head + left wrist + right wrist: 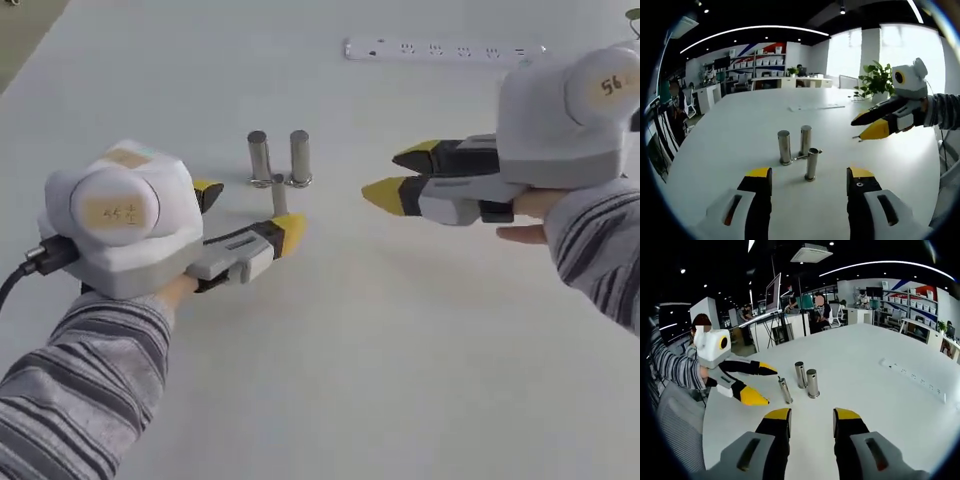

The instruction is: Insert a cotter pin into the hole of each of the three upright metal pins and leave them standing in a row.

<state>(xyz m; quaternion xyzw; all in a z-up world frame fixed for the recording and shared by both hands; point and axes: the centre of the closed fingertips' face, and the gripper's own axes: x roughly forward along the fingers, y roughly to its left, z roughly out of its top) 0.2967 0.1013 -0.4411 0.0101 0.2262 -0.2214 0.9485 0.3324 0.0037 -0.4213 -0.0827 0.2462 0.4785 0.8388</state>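
My left gripper (250,212) and right gripper (385,175), both open and empty, flank the three metal pins (299,156). These stand clustered, not yet in a row, and I cannot tell whether any holds a cotter pin.

Bright even ceiling and window light, soft shadows, fisheye-warped edges

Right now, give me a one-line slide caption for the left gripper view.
Open left gripper faces three metal pins standing on the white table; right gripper hovers open beyond.

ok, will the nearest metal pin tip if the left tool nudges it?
Probably yes: the pin stands tall and slim on a small base. Once down, its round body would likely roll. Polished metal, so probably slick.
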